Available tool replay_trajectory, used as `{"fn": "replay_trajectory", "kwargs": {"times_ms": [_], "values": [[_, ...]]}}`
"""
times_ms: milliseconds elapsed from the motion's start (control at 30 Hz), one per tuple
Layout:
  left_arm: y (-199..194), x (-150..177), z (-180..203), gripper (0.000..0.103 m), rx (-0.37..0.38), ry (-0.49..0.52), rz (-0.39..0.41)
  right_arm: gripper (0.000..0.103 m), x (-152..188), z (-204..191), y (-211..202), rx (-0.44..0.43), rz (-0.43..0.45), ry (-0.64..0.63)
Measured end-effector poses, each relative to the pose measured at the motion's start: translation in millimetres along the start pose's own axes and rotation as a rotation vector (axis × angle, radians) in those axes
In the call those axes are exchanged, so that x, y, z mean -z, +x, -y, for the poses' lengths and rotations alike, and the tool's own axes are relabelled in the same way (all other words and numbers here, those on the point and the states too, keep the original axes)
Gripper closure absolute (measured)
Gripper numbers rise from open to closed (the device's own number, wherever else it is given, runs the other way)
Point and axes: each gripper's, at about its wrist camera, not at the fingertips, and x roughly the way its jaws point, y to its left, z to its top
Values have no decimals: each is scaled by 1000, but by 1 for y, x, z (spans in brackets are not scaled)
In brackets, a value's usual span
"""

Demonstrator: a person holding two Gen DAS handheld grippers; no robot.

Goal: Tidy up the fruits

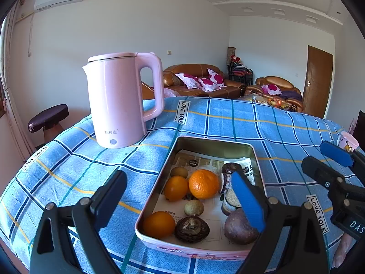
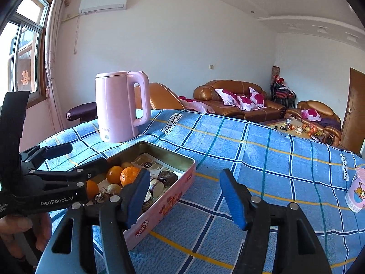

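Note:
A pink tin tray (image 1: 214, 142) lined with printed paper sits on the blue checked tablecloth. It holds three oranges (image 1: 203, 183), a purple passion fruit (image 1: 241, 227), a dark brown round fruit (image 1: 191, 229), a small tan fruit (image 1: 194, 207) and others. My left gripper (image 1: 180, 198) hovers over the tray's near end, its jaws wide open and empty. In the right wrist view the tray (image 2: 159, 207) lies left of centre. My right gripper (image 2: 184, 197) is open beside the tray's right corner, with only cloth between its fingers. The left gripper (image 2: 57, 175) reaches in from the left.
A tall pink kettle (image 1: 121, 100) stands on the table behind the tray, to its left. A pink cup (image 2: 357, 189) sits at the table's right edge. Bare cloth (image 2: 262, 159) spreads right of the tray. A dark stool (image 1: 49, 117) stands beyond the table's left edge.

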Motion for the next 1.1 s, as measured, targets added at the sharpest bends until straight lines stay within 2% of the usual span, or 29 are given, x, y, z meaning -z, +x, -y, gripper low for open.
{"fn": "replay_trajectory", "kwargs": {"times_ms": [733,1100], "values": [[-2,-1,3,0,8,2,6,38,4,7,-1,6,6,23],[-15,-4,10,0,27,17,56,38,5,16,-8,16,23,45]]}}
